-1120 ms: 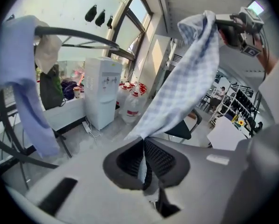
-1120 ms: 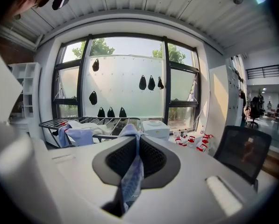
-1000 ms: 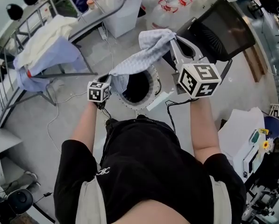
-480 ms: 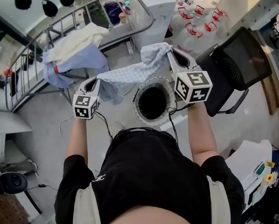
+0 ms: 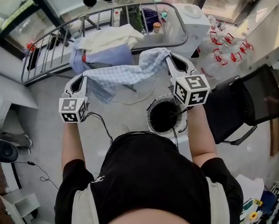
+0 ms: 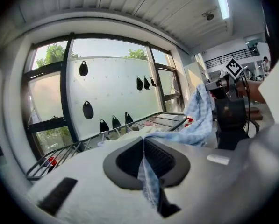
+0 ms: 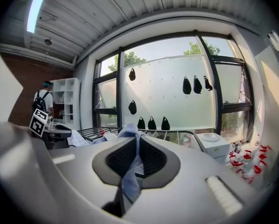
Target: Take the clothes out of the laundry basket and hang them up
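head view / cloth: checked cloth (image 5: 125, 73) is out of the laundry basket (image 5: 149, 117). It's stretched in the air between both grippers, just short of the drying rack (image 5: 48, 59) near rail.
head view / left gripper: left gripper (image 5: 81, 77) holds one end, with a loose corner hanging below it.
head view / right gripper: right gripper (image 5: 168, 56) holds the other end, bunched up.
head view / rack: white garment (image 5: 112, 34) and blue garment (image 5: 104, 57) are already draped at the near rail, right behind the cloth's middle. Rails toward the rack's left end are bare.
head view / basket: on the floor by the person's feet. Interior is dark, so can't tell if anything is left in it.
left gripper view / jaws: pressed together on a thin fold of the cloth, which runs off right to the other gripper.
right gripper view / jaws: closed, pinching a thicker bunch of the cloth, rack straight ahead.
risk / overlap: if laid straight ahead, the cloth probably lands on the hung garments and dries badly. Cause: the cloth sits level with the occupied stretch of rail.
risk / slip: the left pinch is only a thin edge, so tension across the cloth could pull it out.
risk / snag: the hanging corner could catch the near rail and fold under.
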Demonstrator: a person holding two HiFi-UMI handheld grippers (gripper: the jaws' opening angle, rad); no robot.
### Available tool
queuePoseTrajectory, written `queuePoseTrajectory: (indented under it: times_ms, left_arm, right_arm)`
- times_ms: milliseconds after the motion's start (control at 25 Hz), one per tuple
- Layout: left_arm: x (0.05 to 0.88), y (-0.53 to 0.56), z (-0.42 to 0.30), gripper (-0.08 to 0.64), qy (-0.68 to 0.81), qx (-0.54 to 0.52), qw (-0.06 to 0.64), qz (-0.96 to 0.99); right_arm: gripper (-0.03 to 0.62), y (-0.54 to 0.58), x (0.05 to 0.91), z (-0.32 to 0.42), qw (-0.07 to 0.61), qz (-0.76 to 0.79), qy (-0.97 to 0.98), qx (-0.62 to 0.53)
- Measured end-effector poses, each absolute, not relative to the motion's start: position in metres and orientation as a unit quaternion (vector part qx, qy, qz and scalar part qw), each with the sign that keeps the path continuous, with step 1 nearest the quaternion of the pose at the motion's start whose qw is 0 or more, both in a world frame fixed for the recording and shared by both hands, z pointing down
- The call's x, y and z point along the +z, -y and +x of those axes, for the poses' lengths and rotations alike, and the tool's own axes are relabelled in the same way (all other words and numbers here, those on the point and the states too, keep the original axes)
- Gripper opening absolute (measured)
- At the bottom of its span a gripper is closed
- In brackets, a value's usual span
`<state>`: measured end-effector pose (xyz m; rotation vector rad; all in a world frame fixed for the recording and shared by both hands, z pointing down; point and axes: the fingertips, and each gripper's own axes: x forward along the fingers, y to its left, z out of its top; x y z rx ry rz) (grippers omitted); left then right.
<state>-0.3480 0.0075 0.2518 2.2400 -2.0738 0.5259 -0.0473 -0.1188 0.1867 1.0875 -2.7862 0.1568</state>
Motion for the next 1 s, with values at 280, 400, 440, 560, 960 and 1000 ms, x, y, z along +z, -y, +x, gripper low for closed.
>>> queuePoseTrajectory:
  times_ms: [280, 400, 440, 560, 960, 1000]
  left_arm:
    - [0.232, -0.057, -0.443, 0.017, 0.740, 0.160, 0.022, 0.652]
    - [0.219, -0.075, -0.482, 0.017, 0.762, 0.153, 0.017, 0.629]
    - [0.215, -0.079, -0.495, 0.017, 0.768, 0.152, 0.015, 0.623]
    - [0.200, -0.085, -0.532, 0.017, 0.778, 0.154, 0.006, 0.610]
    - [0.133, -0.085, -0.636, 0.017, 0.779, 0.191, -0.050, 0.595]
    - [0.125, -0.082, -0.646, 0.017, 0.778, 0.193, -0.056, 0.595]
  right_arm:
    - [0.034, 0.105, 0.183, -0.149, 0.083, 0.280, 0.956, 0.026]
    - [0.034, 0.097, 0.183, -0.191, 0.090, 0.251, 0.964, 0.015]
    - [0.034, 0.095, 0.183, -0.206, 0.091, 0.243, 0.966, 0.012]
    - [0.034, 0.092, 0.183, -0.250, 0.097, 0.220, 0.971, 0.005]
    - [0.034, 0.088, 0.168, -0.377, 0.091, 0.186, 0.978, -0.018]
    - [0.034, 0.091, 0.164, -0.387, 0.089, 0.187, 0.978, -0.020]
